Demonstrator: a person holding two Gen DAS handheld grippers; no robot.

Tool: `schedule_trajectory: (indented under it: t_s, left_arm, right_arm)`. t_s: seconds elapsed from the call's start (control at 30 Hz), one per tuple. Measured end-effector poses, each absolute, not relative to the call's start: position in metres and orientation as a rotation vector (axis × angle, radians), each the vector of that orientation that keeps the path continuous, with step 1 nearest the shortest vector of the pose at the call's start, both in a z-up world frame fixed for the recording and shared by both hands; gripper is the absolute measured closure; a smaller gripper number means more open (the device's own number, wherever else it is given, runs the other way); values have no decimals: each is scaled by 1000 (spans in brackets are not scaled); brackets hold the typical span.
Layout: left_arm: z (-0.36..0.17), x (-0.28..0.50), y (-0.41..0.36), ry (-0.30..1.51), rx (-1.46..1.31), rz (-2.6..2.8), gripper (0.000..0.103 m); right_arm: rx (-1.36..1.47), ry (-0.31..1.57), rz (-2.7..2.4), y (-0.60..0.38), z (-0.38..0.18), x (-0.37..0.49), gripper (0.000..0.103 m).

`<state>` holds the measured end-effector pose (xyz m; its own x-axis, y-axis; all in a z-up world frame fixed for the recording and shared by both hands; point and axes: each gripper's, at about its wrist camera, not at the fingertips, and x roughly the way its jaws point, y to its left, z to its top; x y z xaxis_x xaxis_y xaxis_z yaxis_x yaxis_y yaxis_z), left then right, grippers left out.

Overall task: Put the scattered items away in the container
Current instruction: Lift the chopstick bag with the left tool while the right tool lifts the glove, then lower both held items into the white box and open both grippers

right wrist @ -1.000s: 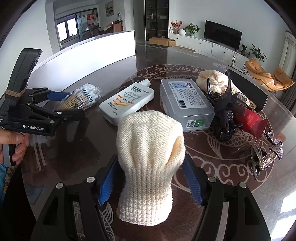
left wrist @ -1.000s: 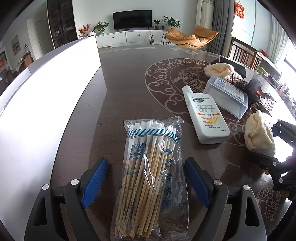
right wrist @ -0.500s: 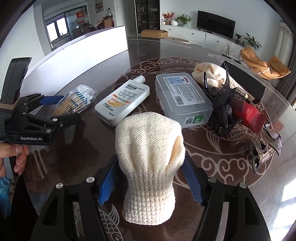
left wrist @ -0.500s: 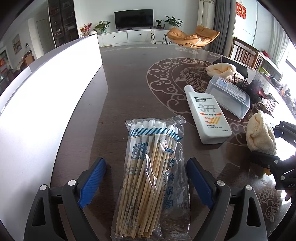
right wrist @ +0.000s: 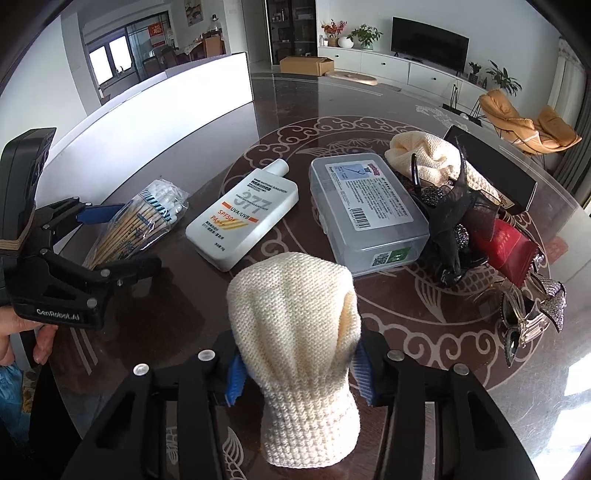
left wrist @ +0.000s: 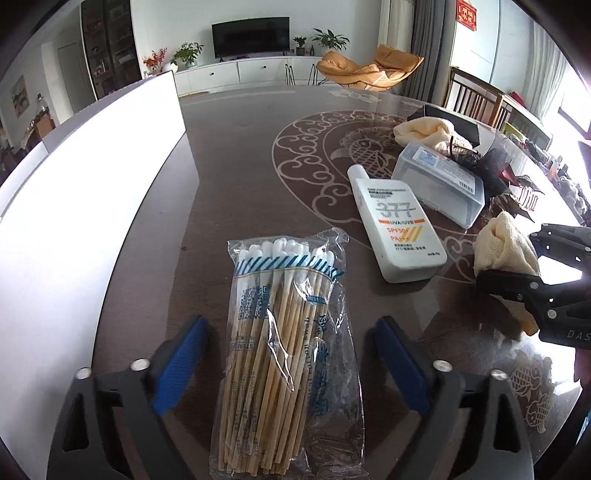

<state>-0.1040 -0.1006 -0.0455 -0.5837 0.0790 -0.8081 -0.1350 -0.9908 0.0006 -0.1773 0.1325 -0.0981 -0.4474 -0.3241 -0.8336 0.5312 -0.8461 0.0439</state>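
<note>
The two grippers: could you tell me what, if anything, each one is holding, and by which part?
The right gripper is shut on the cream knitted sock at its narrow middle. The left gripper holds nothing; its jaws stand open around the cotton swab bag.

I see a big dark round table (left wrist: 236, 155) with pale swirly fish patterns. A white board (left wrist: 74, 206) stands along one side. Far back, a black TV (left wrist: 250, 36) sits on a long white cabinet (left wrist: 236, 75) with green plants (left wrist: 330, 37). An orange chair (left wrist: 369, 66) is by grey curtains (left wrist: 424, 48). Daylight comes in through a window (right wrist: 110, 59).
</note>
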Motion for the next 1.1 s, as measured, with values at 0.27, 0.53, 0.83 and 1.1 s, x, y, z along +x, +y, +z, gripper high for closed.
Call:
schedule_trajectory:
  t_s: [0.27,0.53,0.83,1.1]
  left_arm:
    - [-32,-86,-109,-149,-1339,2657,71]
    - [61,-70,-141,-268,-1129,2730,71]
    - [132,-51,-312,-339,-1161,3023,71]
    - [70,-58,-410,-516,-1474,3040,71]
  right_arm:
    - [1218,244,-2289,152,-81,-154,58]
    - [1124,202,-2256,126,-30,-160,58]
    - [897,203,-2042,-53,75,-187,58]
    - [952,316,-1890,-231,58,-199,58]
